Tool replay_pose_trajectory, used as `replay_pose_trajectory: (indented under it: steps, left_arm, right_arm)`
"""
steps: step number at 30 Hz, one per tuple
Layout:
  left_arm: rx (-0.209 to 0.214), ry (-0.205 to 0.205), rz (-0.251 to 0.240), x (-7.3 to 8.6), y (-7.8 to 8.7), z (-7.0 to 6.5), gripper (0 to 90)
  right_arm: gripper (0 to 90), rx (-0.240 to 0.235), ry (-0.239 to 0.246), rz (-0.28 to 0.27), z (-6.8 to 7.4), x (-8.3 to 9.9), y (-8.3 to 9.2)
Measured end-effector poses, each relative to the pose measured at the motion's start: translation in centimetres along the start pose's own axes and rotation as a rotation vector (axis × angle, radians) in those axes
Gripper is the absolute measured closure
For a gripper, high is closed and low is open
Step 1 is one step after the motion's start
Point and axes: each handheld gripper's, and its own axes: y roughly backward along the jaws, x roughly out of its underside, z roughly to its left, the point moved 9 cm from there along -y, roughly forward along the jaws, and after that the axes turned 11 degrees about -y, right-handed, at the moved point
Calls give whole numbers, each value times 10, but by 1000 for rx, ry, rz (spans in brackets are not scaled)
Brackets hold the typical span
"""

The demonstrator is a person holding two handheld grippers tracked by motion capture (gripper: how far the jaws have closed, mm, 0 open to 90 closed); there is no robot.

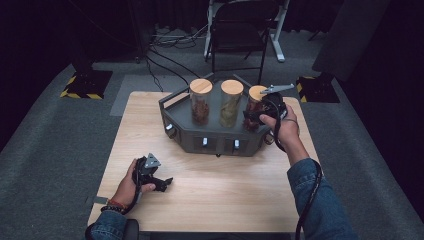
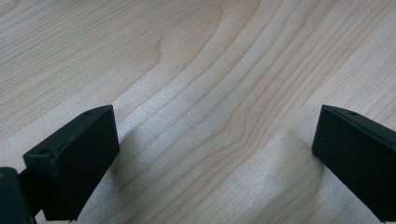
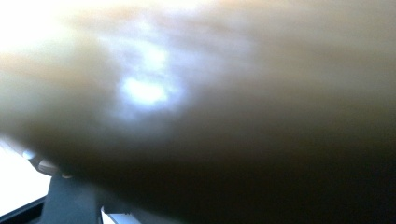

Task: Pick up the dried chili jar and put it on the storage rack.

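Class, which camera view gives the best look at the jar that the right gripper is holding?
The high view: the right jar stands whole on the dark tray, wooden lid on, with the right gripper shut on its side. The right gripper view has it as a close brown blur. The left gripper view looks at the table.

The left hand [image 1: 131, 186] is resting low at the lower left of the high view, holding the left gripper [image 1: 167, 182] with its jaws standing wide apart and pointing toward the frame's middle. The right hand [image 1: 285, 127], forearm reaching up from the lower right, is holding the right gripper [image 1: 250, 115] at center right, jaws clamped.
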Motion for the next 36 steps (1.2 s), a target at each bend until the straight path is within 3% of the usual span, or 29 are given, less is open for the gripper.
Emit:
replay_pose_trajectory:
  steps: [6, 17, 26, 36]
  left_arm:
    - [0, 0, 0, 0, 0, 0, 4]
    - [0, 1, 1, 0, 0, 0, 4]
    - [0, 1, 1, 0, 0, 0, 4]
    - [0, -1, 0, 0, 0, 0, 3]
  right_arm:
    - [250, -3, -11, -31, 0, 1, -1]
    - [247, 1, -5, -37, 0, 2, 0]
    - [43, 12, 13, -34, 4, 3, -1]
    - [26, 28, 27, -58, 4, 2, 1]
